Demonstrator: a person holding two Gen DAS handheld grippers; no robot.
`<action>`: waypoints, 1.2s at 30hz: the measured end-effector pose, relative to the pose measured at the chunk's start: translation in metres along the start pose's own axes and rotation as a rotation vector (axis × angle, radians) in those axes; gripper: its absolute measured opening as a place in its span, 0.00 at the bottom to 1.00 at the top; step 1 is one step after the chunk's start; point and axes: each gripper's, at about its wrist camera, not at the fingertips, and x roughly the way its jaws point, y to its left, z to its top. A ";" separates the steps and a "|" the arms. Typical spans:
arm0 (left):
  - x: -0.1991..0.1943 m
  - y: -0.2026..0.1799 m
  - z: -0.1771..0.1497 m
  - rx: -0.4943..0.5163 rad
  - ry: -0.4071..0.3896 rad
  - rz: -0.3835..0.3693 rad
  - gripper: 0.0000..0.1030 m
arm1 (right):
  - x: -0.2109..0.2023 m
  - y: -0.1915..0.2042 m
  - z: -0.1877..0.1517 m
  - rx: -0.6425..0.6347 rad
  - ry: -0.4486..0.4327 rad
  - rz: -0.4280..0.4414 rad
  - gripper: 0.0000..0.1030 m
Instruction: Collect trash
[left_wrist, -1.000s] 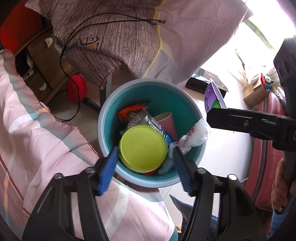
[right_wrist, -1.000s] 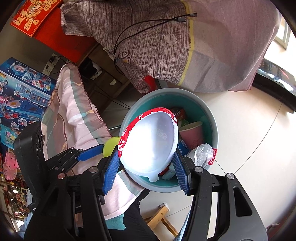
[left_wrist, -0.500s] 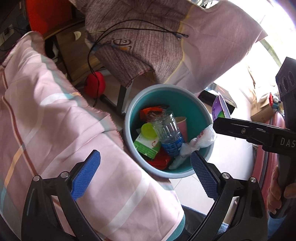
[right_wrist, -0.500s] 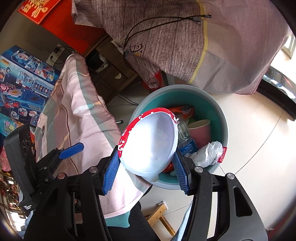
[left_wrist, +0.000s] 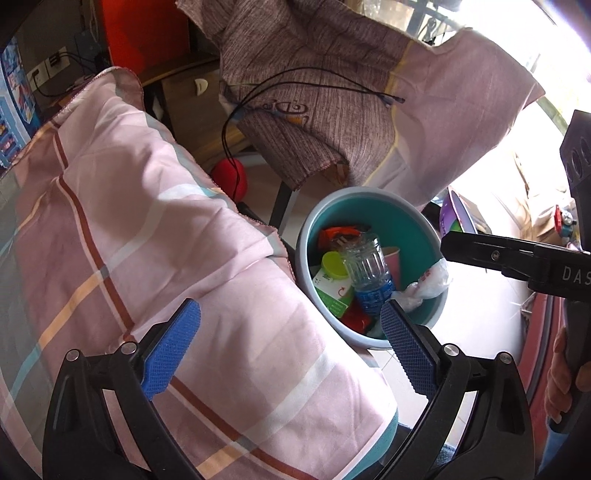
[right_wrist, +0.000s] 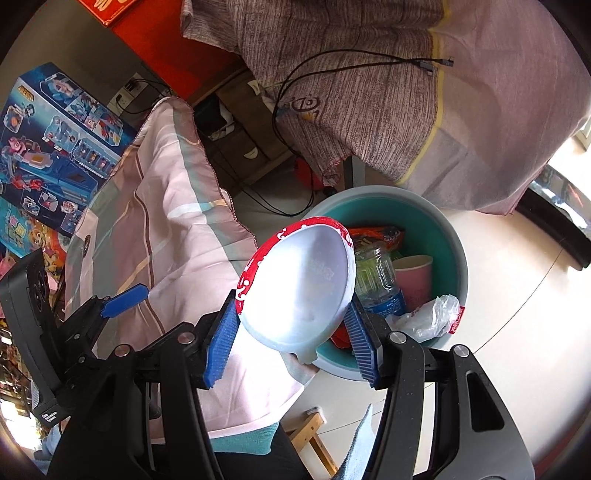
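A teal bin (left_wrist: 402, 218) stands on the floor by the bed and holds a clear bottle (left_wrist: 367, 264), a yellow lid (left_wrist: 334, 264), a pink cup (left_wrist: 392, 256), a carton, wrappers and a plastic bag. My left gripper (left_wrist: 288, 350) is open and empty above the pink bedcover, just left of the bin. My right gripper (right_wrist: 291, 345) is shut on a white bowl with a red rim (right_wrist: 299, 284), held above the bin's (right_wrist: 447, 236) near-left edge. The right gripper's arm (left_wrist: 517, 258) crosses the right side of the left wrist view.
A pink plaid bedcover (left_wrist: 147, 240) fills the left. A brown-grey cloth (left_wrist: 332, 92) with a black cable drapes over furniture behind the bin. A red ball (left_wrist: 229, 177) lies on the floor. Toy boxes (right_wrist: 55, 147) stand at far left.
My left gripper opened, dropped the yellow lid into the bin and pulled back left over the bedcover. My right gripper still holds the bowl over the bin.
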 end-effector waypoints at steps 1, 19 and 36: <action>-0.002 0.001 -0.001 0.000 -0.002 0.001 0.95 | -0.001 0.001 0.000 0.000 0.000 -0.004 0.58; -0.023 0.005 -0.018 -0.042 -0.024 0.081 0.96 | -0.028 0.005 -0.027 -0.065 -0.072 -0.076 0.93; -0.050 -0.005 -0.059 -0.070 -0.042 0.115 0.96 | -0.064 0.025 -0.087 -0.194 -0.156 -0.161 0.93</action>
